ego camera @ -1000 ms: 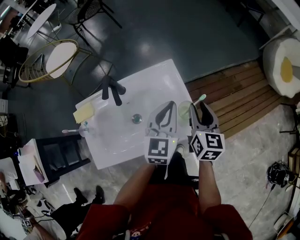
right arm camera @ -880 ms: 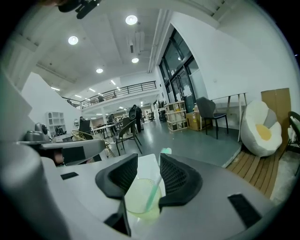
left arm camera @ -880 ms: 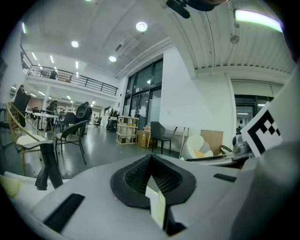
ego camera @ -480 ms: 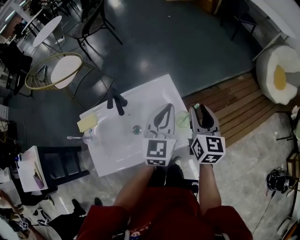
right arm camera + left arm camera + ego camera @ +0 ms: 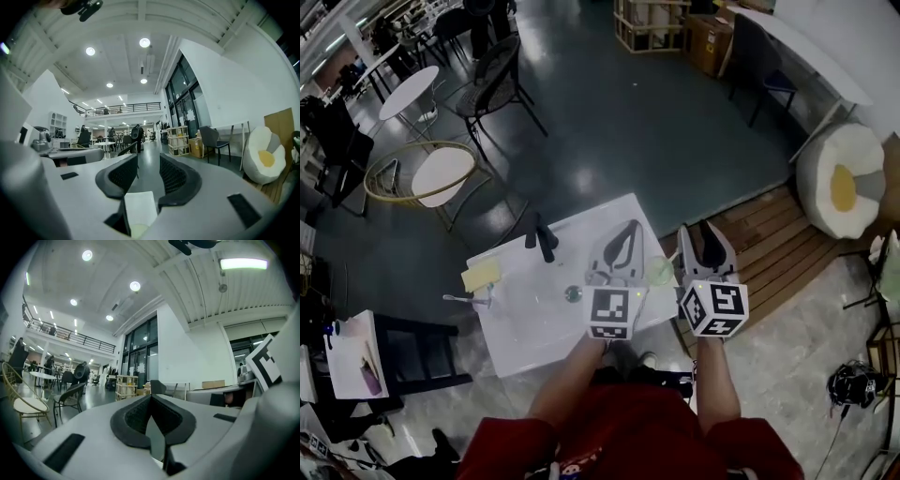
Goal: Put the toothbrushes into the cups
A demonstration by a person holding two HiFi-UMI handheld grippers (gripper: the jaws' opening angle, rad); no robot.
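Left gripper (image 5: 628, 231) — held over the right half of the white basin top (image 5: 525, 328), marker cube nearest the person. Jaws closed in the left gripper view (image 5: 150, 398), pads meeting at the tips, nothing caught between them.

Right gripper (image 5: 698, 240) — beside the left one, just past the basin top's right edge, over the wooden decking (image 5: 769, 239). Jaws partly open in the right gripper view (image 5: 149, 160), a clear gap between the ribbed pads, only floor and a white surface showing through; nothing held.

Green cup (image 5: 659, 271) — translucent, near the right edge of the basin top, between the two grippers in the head view. Contents too small to make out.

Clear cup (image 5: 480, 299) — at the left edge of the basin top, well apart from both grippers.

Toothbrush (image 5: 455, 298) — pale handle sticking out leftwards from the clear cup; cannot tell how deep it sits.

Yellow sponge (image 5: 481, 275) — flat on the basin top, just behind the clear cup.

Black tap (image 5: 542, 240) — at the far edge of the basin top.

Drain (image 5: 573, 293) — mid-basin, near the left gripper's cube.

Round white chair (image 5: 441, 174) with gilt frame — on the dark floor, beyond the basin's left corner.

Egg-shaped cushion (image 5: 839, 185) — far right, beside the decking.
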